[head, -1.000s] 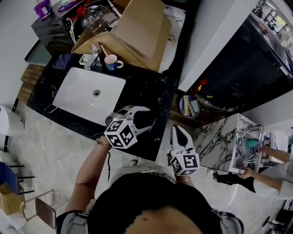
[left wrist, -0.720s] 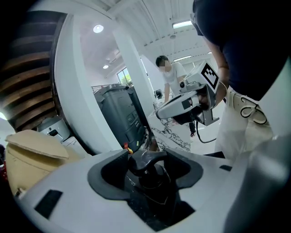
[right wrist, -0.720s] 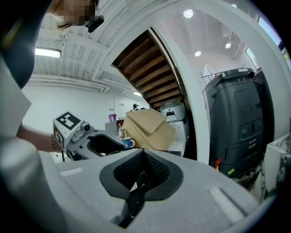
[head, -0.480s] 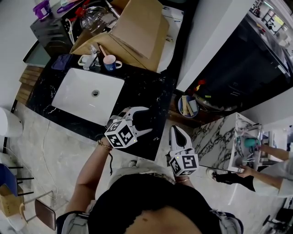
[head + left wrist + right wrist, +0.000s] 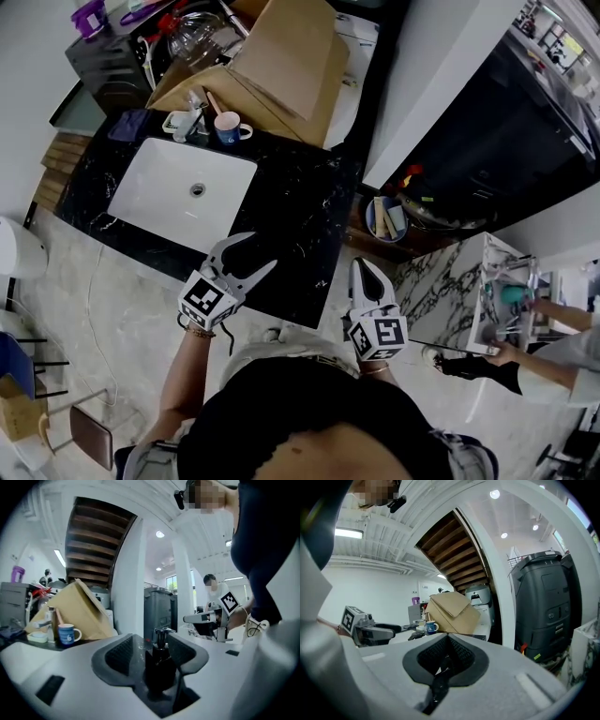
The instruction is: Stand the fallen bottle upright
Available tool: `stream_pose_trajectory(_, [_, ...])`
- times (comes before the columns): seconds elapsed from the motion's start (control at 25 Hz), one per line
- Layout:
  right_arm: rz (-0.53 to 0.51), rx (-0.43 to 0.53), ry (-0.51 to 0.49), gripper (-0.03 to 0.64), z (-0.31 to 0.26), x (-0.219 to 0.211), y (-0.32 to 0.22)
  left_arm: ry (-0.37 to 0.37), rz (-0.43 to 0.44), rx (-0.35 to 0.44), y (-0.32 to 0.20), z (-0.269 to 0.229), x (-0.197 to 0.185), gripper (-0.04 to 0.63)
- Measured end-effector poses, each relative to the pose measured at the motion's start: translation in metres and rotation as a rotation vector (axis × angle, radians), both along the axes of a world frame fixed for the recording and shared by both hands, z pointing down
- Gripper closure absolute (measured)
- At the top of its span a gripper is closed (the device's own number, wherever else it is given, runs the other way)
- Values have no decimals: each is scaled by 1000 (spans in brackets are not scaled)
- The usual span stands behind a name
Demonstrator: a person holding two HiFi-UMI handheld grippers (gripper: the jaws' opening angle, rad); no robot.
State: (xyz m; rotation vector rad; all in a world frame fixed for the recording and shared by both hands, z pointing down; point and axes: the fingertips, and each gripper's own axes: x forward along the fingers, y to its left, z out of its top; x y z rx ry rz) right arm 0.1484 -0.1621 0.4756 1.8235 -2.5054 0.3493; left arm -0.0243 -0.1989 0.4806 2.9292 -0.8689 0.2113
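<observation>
A black pump bottle (image 5: 160,662) stands upright on the black counter (image 5: 302,195); in the left gripper view it shows in the gap between that gripper's jaws. My left gripper (image 5: 152,644) is closing, but its pads do not press on the bottle. In the head view the left gripper (image 5: 253,251) hovers over the counter's front edge with its jaws spread, and the dark bottle is lost against the dark stone. My right gripper (image 5: 362,268) hangs off the counter's right corner with its jaws together and nothing in them (image 5: 446,645).
A white sink (image 5: 178,192) is set into the counter's left half. Behind it stand a blue mug (image 5: 228,128) and a large cardboard box (image 5: 281,56). A person (image 5: 553,328) works at a marble table on the right.
My left gripper has pulled back toward the counter's front edge and to the left, and has rolled over. The right gripper has stayed put.
</observation>
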Motion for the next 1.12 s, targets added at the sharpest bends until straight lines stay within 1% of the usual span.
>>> stream_pose_trajectory(0.08, [-3, -3, 2, 612, 2, -1, -1, 18, -93, 14, 5, -2, -21, 423])
stream_pose_trajectory(0.2, [-10, -2, 5, 612, 2, -2, -1, 114, -230, 13, 11, -15, -49, 556])
stream_pose_trajectory(0.28, [-18, -1, 5, 612, 2, -5, -2, 158, -300, 8, 15, -19, -64, 587])
stream_pose_trajectory(0.4, [-31, 1, 4, 612, 1, -10, -1, 163, -382, 4, 20, -18, -79, 592])
stream_pose_trajectory(0.52, [-42, -2, 2, 612, 1, -13, 0, 157, -436, -5, 25, -12, -91, 592])
stream_pose_trajectory(0.72, [-48, -9, 5, 612, 3, -16, 4, 146, -466, -16, 32, -7, -101, 592])
stream_pose_trajectory(0.88, [-49, -16, 3, 612, 3, -17, 8, 124, -491, -9, 34, -4, -106, 593])
stream_pose_trajectory(1.12, [-37, -17, 9, 612, 4, -13, 12, 111, -550, -9, 36, -5, -114, 592])
